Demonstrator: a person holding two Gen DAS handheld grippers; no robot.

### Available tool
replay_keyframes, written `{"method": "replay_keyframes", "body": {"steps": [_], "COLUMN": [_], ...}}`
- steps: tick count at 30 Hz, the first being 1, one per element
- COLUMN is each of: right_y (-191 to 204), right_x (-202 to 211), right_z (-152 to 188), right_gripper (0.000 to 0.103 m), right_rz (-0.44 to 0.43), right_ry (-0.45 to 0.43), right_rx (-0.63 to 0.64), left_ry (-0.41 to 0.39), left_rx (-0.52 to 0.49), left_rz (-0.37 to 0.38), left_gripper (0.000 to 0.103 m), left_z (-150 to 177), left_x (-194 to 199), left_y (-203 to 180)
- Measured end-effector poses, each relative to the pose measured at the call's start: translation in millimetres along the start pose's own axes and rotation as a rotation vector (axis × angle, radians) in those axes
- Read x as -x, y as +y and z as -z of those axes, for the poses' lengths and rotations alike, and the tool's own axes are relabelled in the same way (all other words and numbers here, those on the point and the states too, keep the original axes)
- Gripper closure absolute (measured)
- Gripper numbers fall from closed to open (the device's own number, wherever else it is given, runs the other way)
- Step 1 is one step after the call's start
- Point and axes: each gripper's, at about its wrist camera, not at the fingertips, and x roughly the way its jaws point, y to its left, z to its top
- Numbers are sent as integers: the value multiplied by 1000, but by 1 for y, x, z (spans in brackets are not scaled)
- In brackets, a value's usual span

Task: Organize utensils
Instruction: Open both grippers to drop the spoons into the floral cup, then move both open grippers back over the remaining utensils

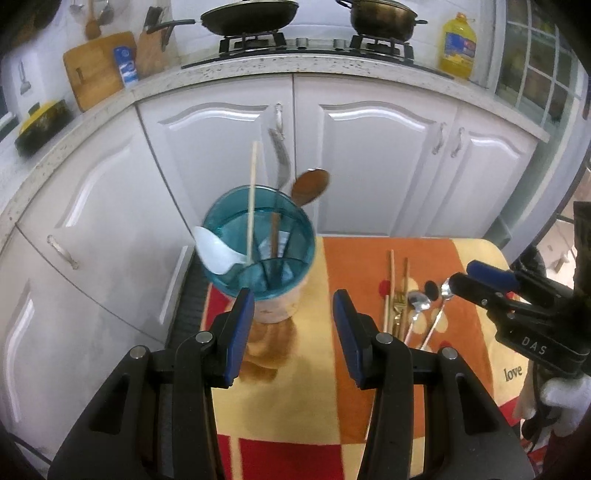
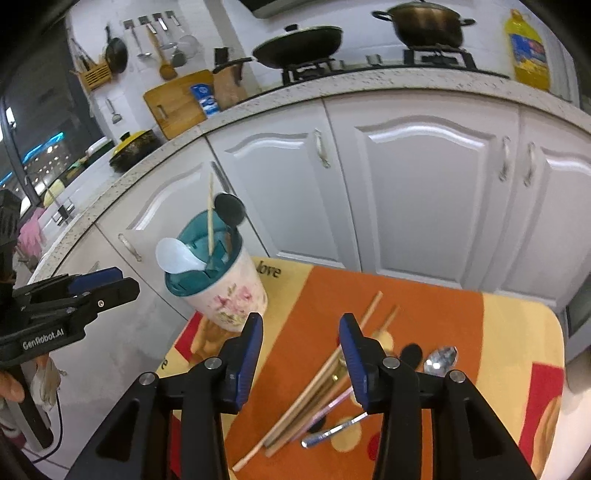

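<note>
A floral utensil holder (image 2: 231, 295) with a teal divided insert (image 1: 258, 243) stands at the table's far left corner. It holds a white spoon (image 1: 214, 254), one chopstick (image 1: 252, 199), a wooden spoon (image 1: 308, 186) and a metal utensil (image 1: 279, 155). Loose chopsticks (image 2: 321, 380), metal spoons (image 2: 439, 360), a gold fork (image 1: 397, 306) and a black spoon (image 2: 411, 354) lie on the table at the right. My left gripper (image 1: 293, 336) is open just in front of the holder. My right gripper (image 2: 301, 356) is open above the loose pile.
The small table carries an orange, yellow and red cloth (image 2: 461, 325). White cabinet doors (image 1: 369, 155) stand close behind it. The counter above holds a hob with a pan (image 1: 251, 16) and a pot (image 1: 382, 16), an oil bottle (image 1: 458, 46) and a cutting board (image 1: 98, 68).
</note>
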Motion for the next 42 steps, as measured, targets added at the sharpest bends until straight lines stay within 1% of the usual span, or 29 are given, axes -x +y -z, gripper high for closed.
{"method": "replay_keyframes", "body": {"steps": [4, 7, 9, 14, 17, 18, 19, 20, 23, 25, 26, 28, 30, 33, 34, 36, 38, 39, 42], "right_y": [-10, -19, -27, -48, -71, -77, -82, -86, -99, -101, -103, -107, -118, -131, -134, -138, -134, -131, -125], "right_x": [4, 7, 8, 12, 11, 8, 5, 3, -9, -14, -17, -23, -29, -34, -36, -38, -39, -41, -46], "right_z": [8, 12, 15, 24, 34, 37, 40, 43, 55, 60, 62, 65, 66, 66, 65, 65, 64, 62, 58], "right_gripper": [62, 61, 61, 60, 60, 60, 60, 61, 66, 67, 67, 68, 68, 68, 68, 68, 68, 68, 68], "right_rz": [32, 52, 59, 91, 103, 101, 99, 96, 69, 39, 42, 80, 80, 107, 99, 56, -1, -10, 10], "right_ry": [10, 13, 18, 30, 59, 70, 78, 84, 108, 117, 120, 128, 135, 115, 116, 120, 118, 118, 129], "right_rx": [-9, -22, -38, -61, -89, -99, -109, -117, -155, -174, -172, -174, -219, -258, -268, -286, -283, -277, -254], "left_ry": [16, 2, 6, 32, 59, 77, 93, 107, 148, 163, 175, 188, 203, 242, 253, 265, 271, 277, 281], "left_rx": [-3, -20, -23, -10, 8, 20, 27, 30, 34, 33, 29, 19, 17, 38, 43, 46, 45, 44, 37], "left_rz": [21, 8, 20, 69, 145, 183, 198, 204, 229, 243, 251, 251, 248, 254, 256, 254, 245, 245, 243], "left_gripper": [59, 59, 59, 59, 60, 60, 60, 60, 60, 60, 60, 60, 60, 60, 60, 60, 60, 60, 60], "left_z": [4, 6, 9, 16, 24, 28, 31, 34, 41, 43, 44, 47, 49, 52, 53, 53, 52, 51, 47], "left_x": [-9, -13, -16, -28, -39, -46, -51, -55, -72, -79, -85, -92, -103, -120, -125, -134, -141, -145, -155], "left_y": [-15, -27, -35, -44, -48, -49, -50, -52, -58, -61, -64, -68, -69, -66, -65, -65, -65, -66, -68]}}
